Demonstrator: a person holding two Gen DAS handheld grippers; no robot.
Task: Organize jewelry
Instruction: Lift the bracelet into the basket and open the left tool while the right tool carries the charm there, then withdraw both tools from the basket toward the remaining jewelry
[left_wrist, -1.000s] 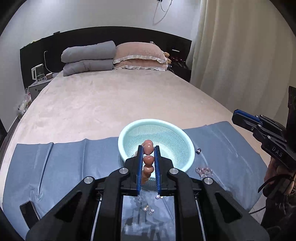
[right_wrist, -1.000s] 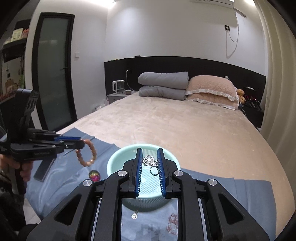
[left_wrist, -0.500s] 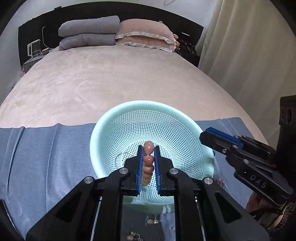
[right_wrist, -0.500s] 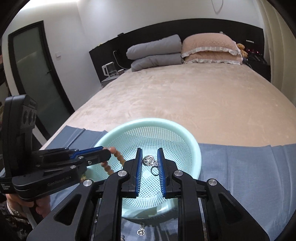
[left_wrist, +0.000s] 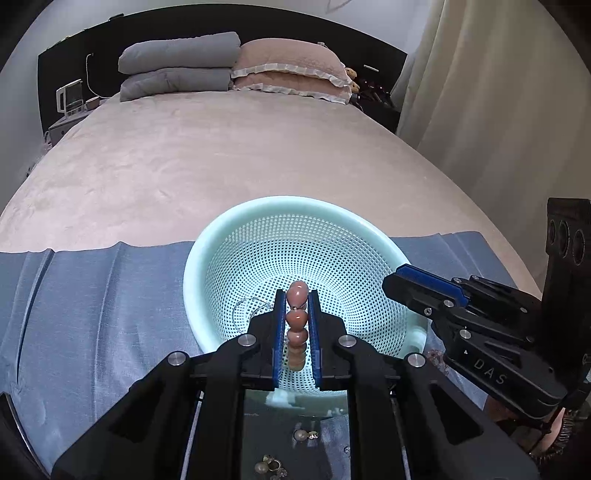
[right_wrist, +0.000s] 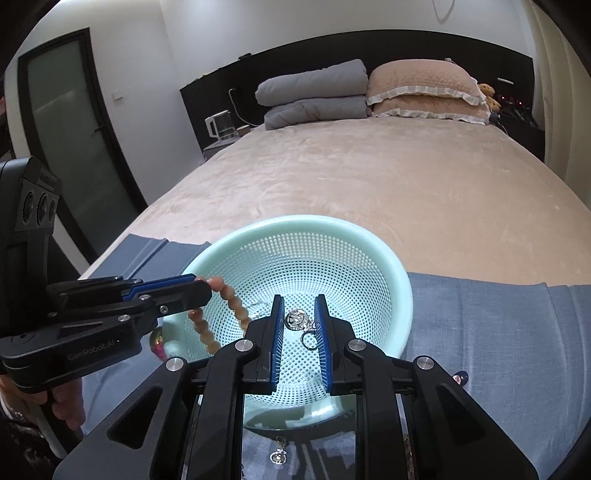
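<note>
A mint perforated basket (left_wrist: 295, 201) stands on a blue cloth (left_wrist: 92, 295) on the bed. My left gripper (left_wrist: 297, 295) is shut on a brown bead bracelet (left_wrist: 297, 319), held over the basket's near side. In the right wrist view the bracelet (right_wrist: 236, 306) hangs from the left gripper (right_wrist: 205, 284) inside the basket's (right_wrist: 303, 221) left rim. My right gripper (right_wrist: 299, 301) is shut on a silver pendant (right_wrist: 295, 319) with a small ring, low over the basket's floor. From the left wrist view the right gripper (left_wrist: 393, 282) reaches in over the right rim.
A thin chain (left_wrist: 247, 306) lies in the basket. Loose pieces rest on the cloth near me: pearl earrings (left_wrist: 301, 435), another pendant (right_wrist: 277, 456), a multicoloured bead (right_wrist: 159, 341) and a dark bead (right_wrist: 460, 376). Pillows (left_wrist: 236, 62) lie at the far end of the bed.
Both grippers have come down and forward from above the cloth to over the basket, each still holding its piece. Over the last half second they have hardly moved.
</note>
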